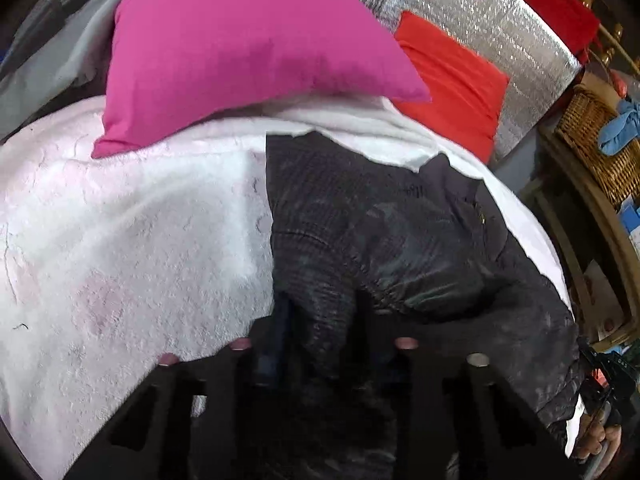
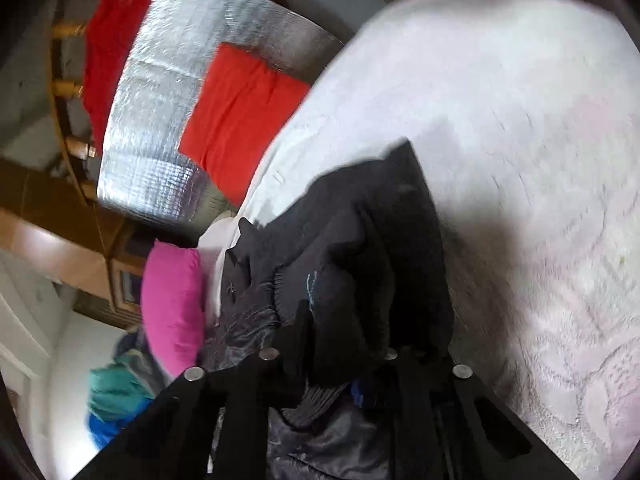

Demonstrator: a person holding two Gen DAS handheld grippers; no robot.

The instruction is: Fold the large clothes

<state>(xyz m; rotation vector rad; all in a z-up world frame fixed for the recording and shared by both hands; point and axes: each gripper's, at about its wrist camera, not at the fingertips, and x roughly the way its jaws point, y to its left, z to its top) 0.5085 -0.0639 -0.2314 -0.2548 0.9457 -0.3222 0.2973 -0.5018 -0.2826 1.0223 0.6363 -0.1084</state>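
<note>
Both hand-held grippers, left (image 1: 320,320) and right (image 2: 344,320), apparently pinch the dark jacket (image 1: 384,220) on the bed (image 1: 120,240); lift evenly, keeping edges aligned.

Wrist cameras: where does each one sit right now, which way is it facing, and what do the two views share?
Left wrist: on the left gripper, looking down along its fingers at the black jacket on the white blanket; a hand shows at the lower right.
Right wrist: on the right gripper, rolled sideways, looking down at bunched jacket fabric pinched between its fingers; no body part shows.
Shared: jacket, blanket, pink pillow, red cushion, silver foil panel.
</note>
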